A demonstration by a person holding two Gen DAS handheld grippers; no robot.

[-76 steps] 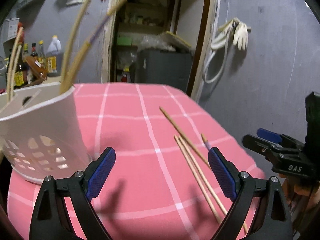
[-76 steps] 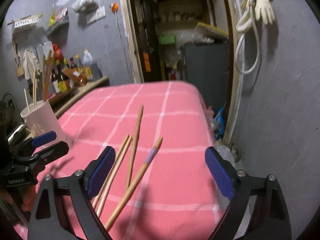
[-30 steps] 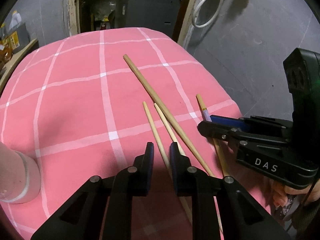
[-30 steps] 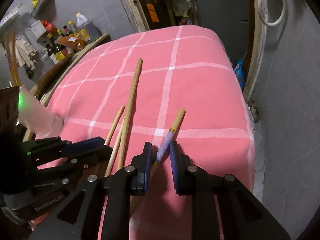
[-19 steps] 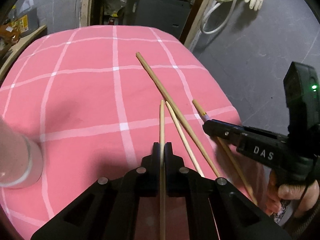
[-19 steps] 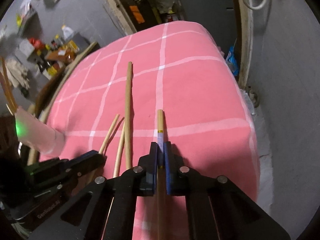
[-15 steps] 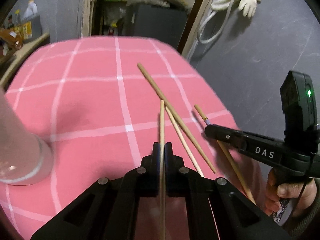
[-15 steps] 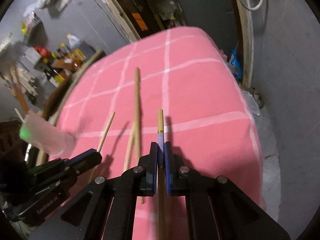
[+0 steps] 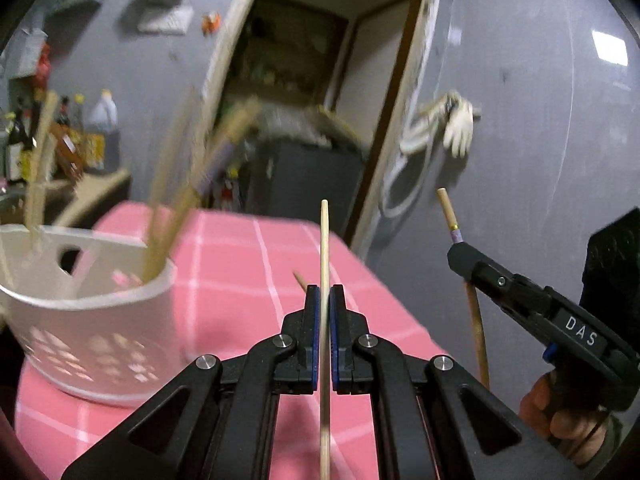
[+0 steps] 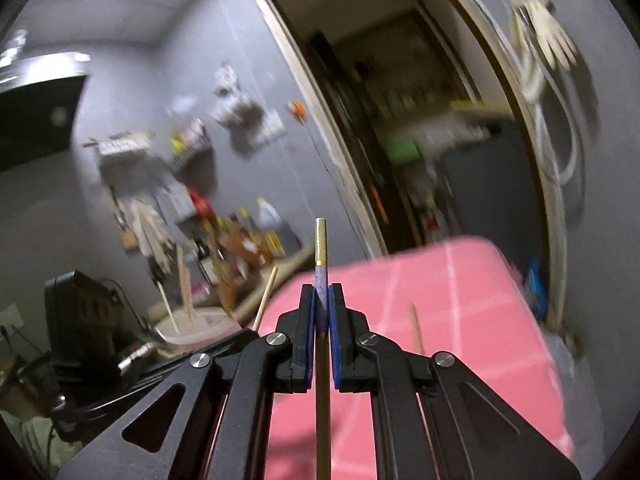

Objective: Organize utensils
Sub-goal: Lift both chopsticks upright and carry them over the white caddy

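While my left gripper [image 9: 324,296] is clenching a thin pale chopstick [image 9: 324,248] above the pink checked cloth [image 9: 240,272], beside the perforated white basket [image 9: 92,320], my right gripper [image 10: 322,300] is pinching a purple-banded chopstick [image 10: 320,256] over open cloth near the table's edge.

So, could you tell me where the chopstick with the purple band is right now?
The purple-banded chopstick is clamped in the right gripper, lifted above the pink tablecloth.

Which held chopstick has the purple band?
The one in the right hand-held gripper: the banded chopstick, thick and gold-ringed. The left hand-held gripper holds a plain thin chopstick.
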